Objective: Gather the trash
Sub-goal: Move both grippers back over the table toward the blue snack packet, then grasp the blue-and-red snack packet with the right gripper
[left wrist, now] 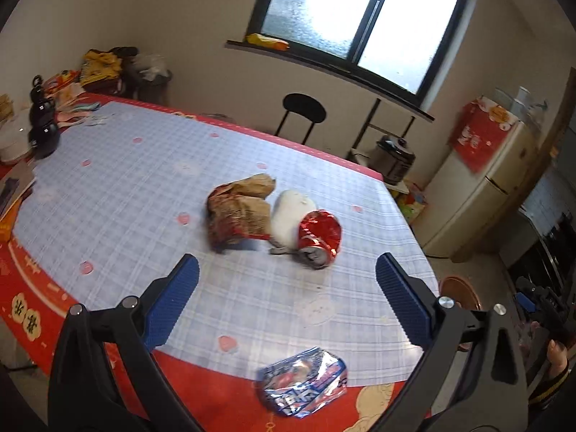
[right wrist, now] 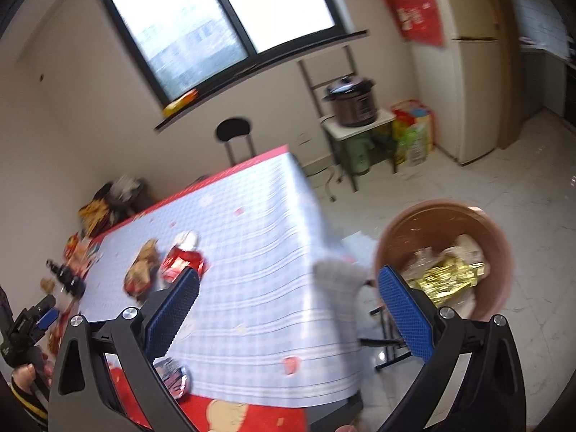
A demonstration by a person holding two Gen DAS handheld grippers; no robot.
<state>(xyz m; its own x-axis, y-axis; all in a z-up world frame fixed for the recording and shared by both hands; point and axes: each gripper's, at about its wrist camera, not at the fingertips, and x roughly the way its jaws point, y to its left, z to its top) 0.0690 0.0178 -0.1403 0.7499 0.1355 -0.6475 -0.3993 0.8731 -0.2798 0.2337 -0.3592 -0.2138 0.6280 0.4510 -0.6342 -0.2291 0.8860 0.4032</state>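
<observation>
A checked blue cloth over a red one covers the tabletop, under a dark-framed window, with a pale fridge off to the side. Mid-table lie a crumpled brown-and-red snack bag, a white wad touching it, and a crushed red can against the wad. A blue-and-white wrapper sits near the table's front edge. The left gripper hovers above the cloth, its blue fingers spread wide and empty. The right gripper, fingers likewise spread and empty, hangs over the table corner, beside a pink bin on the floor holding gold foil and pale scraps.
</observation>
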